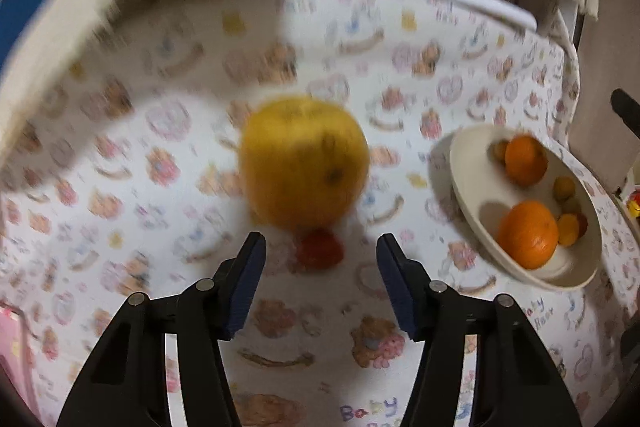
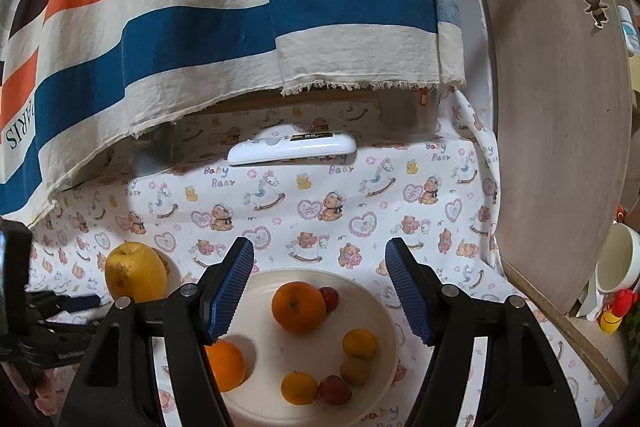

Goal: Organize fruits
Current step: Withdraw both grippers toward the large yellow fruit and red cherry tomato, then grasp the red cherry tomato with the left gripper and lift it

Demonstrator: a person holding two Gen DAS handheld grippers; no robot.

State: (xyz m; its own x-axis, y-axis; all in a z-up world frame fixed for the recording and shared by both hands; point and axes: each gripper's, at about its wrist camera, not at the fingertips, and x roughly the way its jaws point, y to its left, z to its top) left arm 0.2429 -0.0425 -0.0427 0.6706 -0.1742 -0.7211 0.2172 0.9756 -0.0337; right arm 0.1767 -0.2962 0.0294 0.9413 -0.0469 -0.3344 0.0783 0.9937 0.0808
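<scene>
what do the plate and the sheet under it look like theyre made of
Plate: cream, smooth, with a dull even sheen and a thin rolled rim; it looks like melamine or plastic, though glazed ceramic can't be ruled out. Sheet: thin woven cotton-like fabric, matte, printed with bears and rocking horses; it lies in soft creases and drapes over the edge at the right.

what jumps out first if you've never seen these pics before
A big yellow fruit sits alone on the bear-print cloth, just ahead of the open left tongs. Beside it, a cream plate holds oranges and smaller fruits. Behind hangs a bold orange-and-blue striped cloth.
</scene>
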